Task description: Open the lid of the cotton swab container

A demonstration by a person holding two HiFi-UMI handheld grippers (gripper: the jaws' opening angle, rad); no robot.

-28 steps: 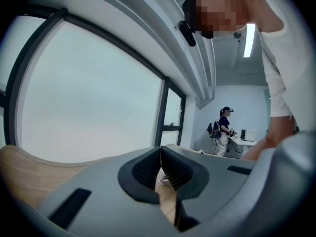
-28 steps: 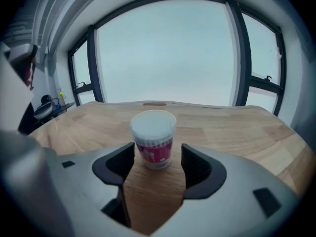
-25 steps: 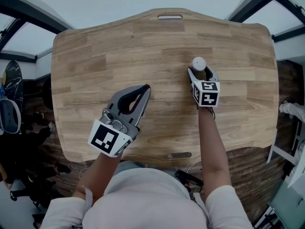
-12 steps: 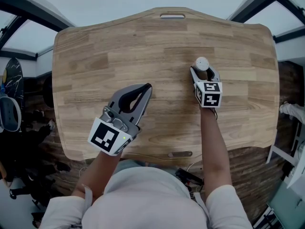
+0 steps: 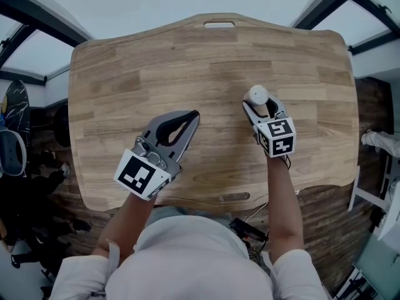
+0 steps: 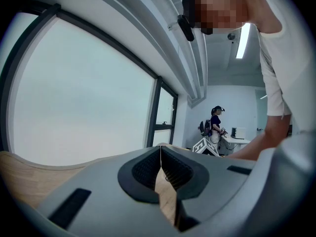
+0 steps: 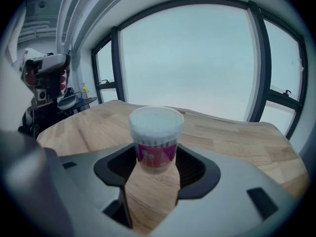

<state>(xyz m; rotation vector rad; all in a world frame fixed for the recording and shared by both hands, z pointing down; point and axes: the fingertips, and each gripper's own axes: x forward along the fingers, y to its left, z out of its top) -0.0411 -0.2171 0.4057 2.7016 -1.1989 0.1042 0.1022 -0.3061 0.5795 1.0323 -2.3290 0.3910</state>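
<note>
Between the just-closing right tongs, gripped: cotton swab container, its label blurred.

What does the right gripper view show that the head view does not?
Only the right gripper view: the pink label on the cotton swab container, and the right gripper with its jaws, which have just been closing, pressed against the container's sides. Only the head view: the shut left gripper over the table. Both: the container with its lid on, and the wooden table.
</note>
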